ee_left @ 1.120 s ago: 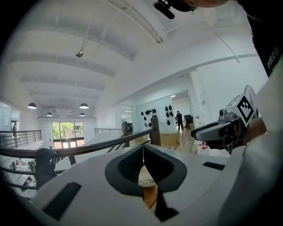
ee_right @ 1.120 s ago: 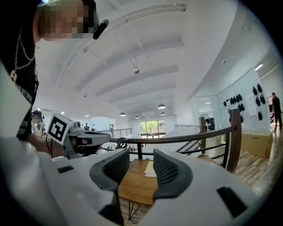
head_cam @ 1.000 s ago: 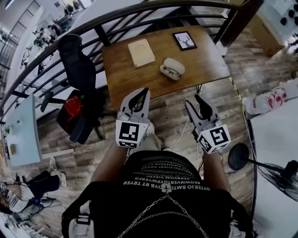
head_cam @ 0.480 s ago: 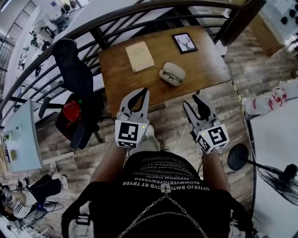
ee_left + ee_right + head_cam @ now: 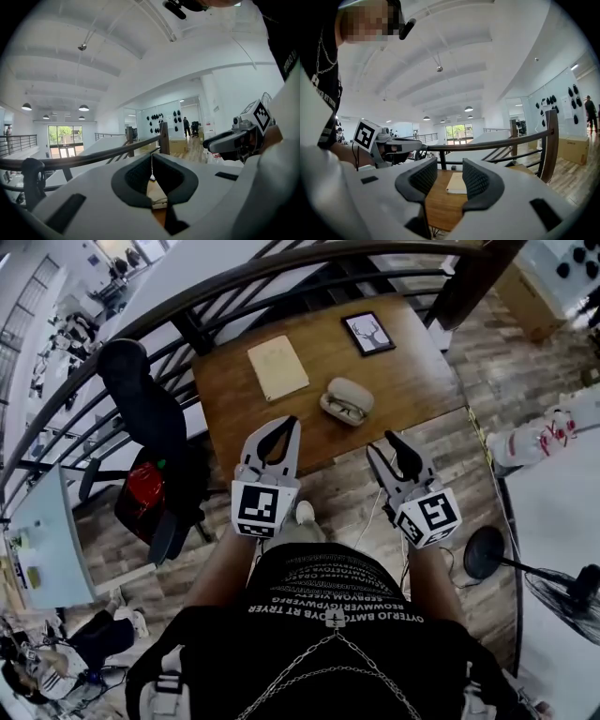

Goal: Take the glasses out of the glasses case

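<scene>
From the head view, a wooden table (image 5: 412, 371) stands against a dark railing (image 5: 234, 282). The glasses case (image 5: 345, 400) lies open right of the table's middle, nearer its near edge, with a dark pair of glasses (image 5: 343, 412) in it. A tan notebook (image 5: 277, 368) lies toward the left edge, and a framed deer picture (image 5: 368, 333) sits by the far right corner. Both grippers are held up short of the near edge, well apart from the case. The left gripper (image 5: 283, 427) has its tips together, and the right gripper (image 5: 384, 446) has its jaws spread. A black chair (image 5: 141, 399) stands off the table's left edge. In the left gripper view, the left gripper (image 5: 151, 161) is closed tip to tip on nothing, and the oval gap behind the tips shows only a strip of table. The right gripper (image 5: 234, 140) shows at the right. In the right gripper view, the right gripper (image 5: 444, 176) is open and empty. The table (image 5: 436, 201) and the notebook (image 5: 457, 183) show between its pads (image 5: 477, 180), and the left gripper (image 5: 393, 147) is at the left.
</scene>
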